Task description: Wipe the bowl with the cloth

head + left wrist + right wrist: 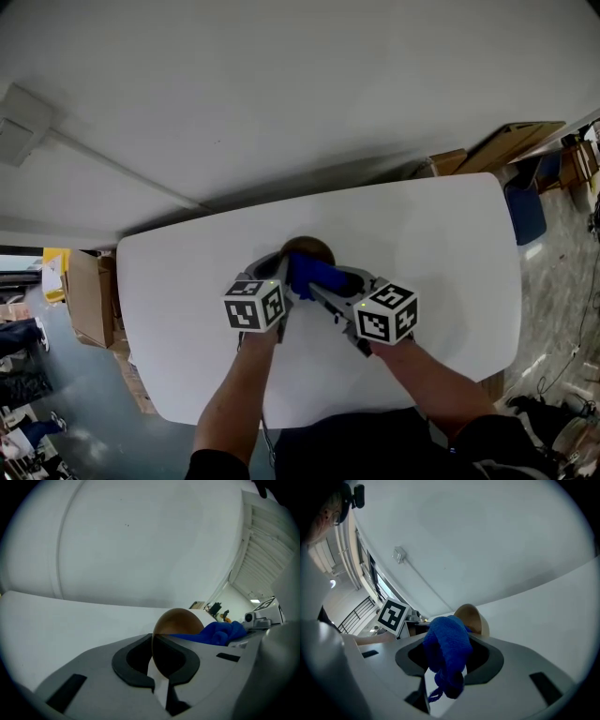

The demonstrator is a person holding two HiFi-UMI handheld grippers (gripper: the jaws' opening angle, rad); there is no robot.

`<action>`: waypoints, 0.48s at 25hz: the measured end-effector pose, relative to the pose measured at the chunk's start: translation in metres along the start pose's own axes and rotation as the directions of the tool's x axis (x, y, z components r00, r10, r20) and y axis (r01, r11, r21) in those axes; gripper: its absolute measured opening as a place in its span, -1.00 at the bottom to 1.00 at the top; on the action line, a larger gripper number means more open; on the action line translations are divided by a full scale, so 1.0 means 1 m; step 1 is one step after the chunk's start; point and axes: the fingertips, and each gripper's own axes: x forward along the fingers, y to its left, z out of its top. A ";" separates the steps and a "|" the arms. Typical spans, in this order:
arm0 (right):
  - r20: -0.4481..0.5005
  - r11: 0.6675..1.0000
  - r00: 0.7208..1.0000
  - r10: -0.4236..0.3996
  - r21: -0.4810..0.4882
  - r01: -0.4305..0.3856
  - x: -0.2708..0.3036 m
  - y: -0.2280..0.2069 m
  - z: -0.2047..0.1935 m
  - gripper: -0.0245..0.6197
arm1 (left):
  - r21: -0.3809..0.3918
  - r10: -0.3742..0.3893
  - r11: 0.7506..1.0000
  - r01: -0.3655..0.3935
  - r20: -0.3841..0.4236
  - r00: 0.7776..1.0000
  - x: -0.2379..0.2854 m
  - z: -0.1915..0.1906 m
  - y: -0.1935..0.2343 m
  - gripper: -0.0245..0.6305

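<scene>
Table: a white top (178, 309) is seen under both grippers, which are held close together over its middle.
Bowl: a brown bowl (179, 620) is found just beyond the gripper tips, toward the table's far edge. It is tipped, so that its rim is seen edge-on in the left gripper view. Whether it rests on the table cannot be told.
Cloth: a blue knitted cloth (449, 645) is bunched into a wad and held against the bowl's open side. A loose end is seen hanging below the wad.
Left gripper: the left gripper (153, 639) is closed on the bowl's rim. The thin wall is pinched between the two dark pads, with one pad inside the bowl and one outside.
Right gripper: the right gripper (451, 641) is clamped on the cloth. The wad is squeezed between its pads and bulges out above and below them.
Relation: the two sets of jaws are brought almost together at the bowl, and the cloth is seen just right of the bowl in the left gripper view.
Marker cubes: a black-and-white cube (255, 305) is carried on the left gripper and another (386, 312) on the right.
Forearms: both (234, 394) are stretched in from the lower edge of the head view.
Surroundings: a pale wall (281, 94) is seen behind the table, and cardboard boxes (89, 295) are stacked at its left end.
</scene>
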 end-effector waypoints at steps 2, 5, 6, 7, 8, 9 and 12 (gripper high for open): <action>0.021 1.000 1.000 0.000 0.006 0.000 -0.007 0.009 0.002 -0.45 | 0.026 0.011 1.000 -0.011 0.019 1.000 -0.012 0.006 -0.010 -0.86; 0.063 1.000 0.998 -0.014 -0.004 0.014 -0.022 0.023 0.013 -0.45 | 0.086 0.049 0.995 -0.054 0.065 0.997 -0.038 0.019 -0.029 -0.86; 0.078 1.000 0.997 -0.018 -0.015 0.019 -0.027 0.028 0.020 -0.45 | 0.111 0.058 0.992 -0.067 0.080 0.995 -0.048 0.024 -0.037 -0.86; 0.091 0.999 0.996 -0.020 -0.031 0.022 -0.031 0.034 0.026 -0.45 | 0.137 0.064 0.988 -0.076 0.093 0.994 -0.057 0.029 -0.046 -0.86; 0.102 0.998 0.995 -0.020 -0.052 0.025 -0.035 0.041 0.032 -0.45 | 0.167 0.067 0.982 -0.084 0.110 0.992 -0.068 0.033 -0.057 -0.85; 0.110 0.997 0.994 -0.020 -0.077 0.028 -0.039 0.051 0.037 -0.45 | 0.197 0.069 0.976 -0.094 0.130 0.989 -0.079 0.038 -0.067 -0.85; 0.133 0.987 0.991 -0.030 -0.153 0.050 -0.051 0.085 0.045 -0.45 | 0.264 0.071 0.956 -0.127 0.214 0.974 -0.118 0.052 -0.092 -0.84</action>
